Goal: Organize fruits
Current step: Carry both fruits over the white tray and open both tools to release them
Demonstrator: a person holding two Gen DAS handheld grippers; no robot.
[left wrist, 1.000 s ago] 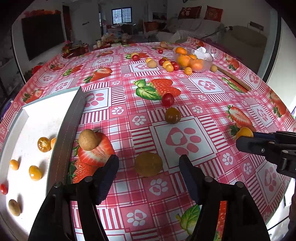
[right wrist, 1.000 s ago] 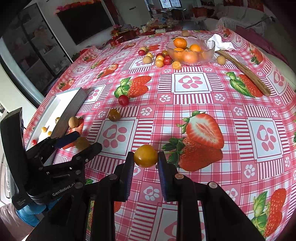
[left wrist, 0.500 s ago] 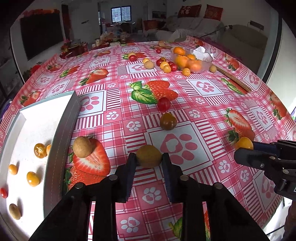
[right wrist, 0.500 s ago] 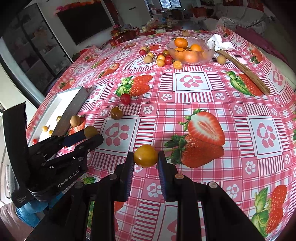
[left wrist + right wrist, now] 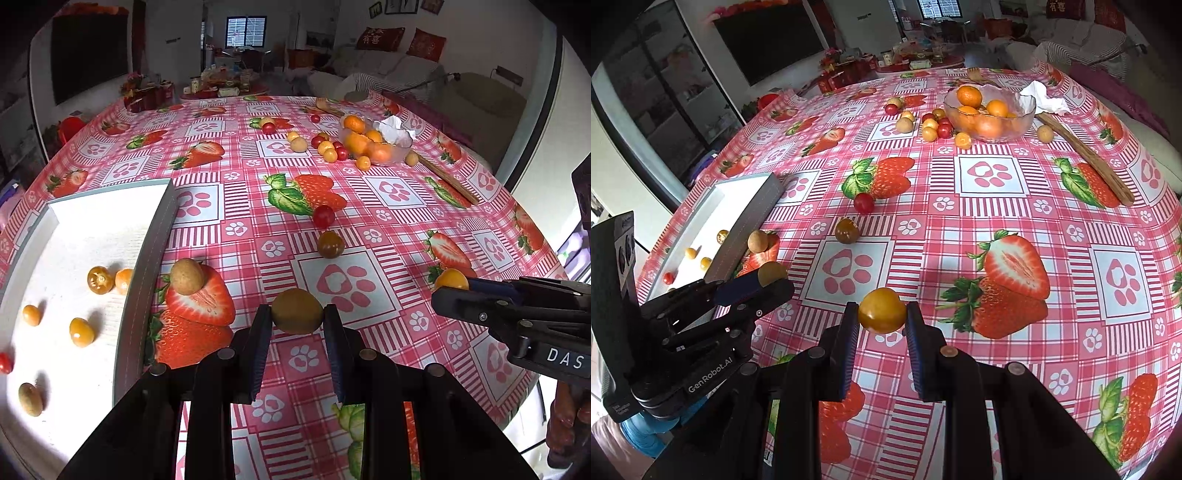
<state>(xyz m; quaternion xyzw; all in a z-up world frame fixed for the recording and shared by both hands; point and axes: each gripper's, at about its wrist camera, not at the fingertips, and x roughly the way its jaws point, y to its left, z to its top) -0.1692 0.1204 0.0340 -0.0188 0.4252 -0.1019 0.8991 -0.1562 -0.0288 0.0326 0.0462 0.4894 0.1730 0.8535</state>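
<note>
Oranges [image 5: 982, 112] in glass bowl [image 5: 1023, 122]; small fruits [image 5: 79, 330] in white tray [image 5: 147, 258]

Your left claw [image 5: 297, 321] grips a round, olive-brown fruit [image 5: 297, 311] clear of the surface [image 5: 388, 229]; your right claw [image 5: 881, 321] grips a glossy yellow-orange tomato [image 5: 882, 310]. A tan, potato-like fruit [image 5: 187, 276] lies just outside the white tray [image 5: 144, 266]. Inside the tray: small orange, yellow, red and tan fruits, scattered apart. A dark brownish tomato [image 5: 330, 244] and a red cherry tomato [image 5: 324, 216] sit mid-surface. The glass bowl [image 5: 1023, 122] holds oranges, with loose small fruits beside it.
</note>
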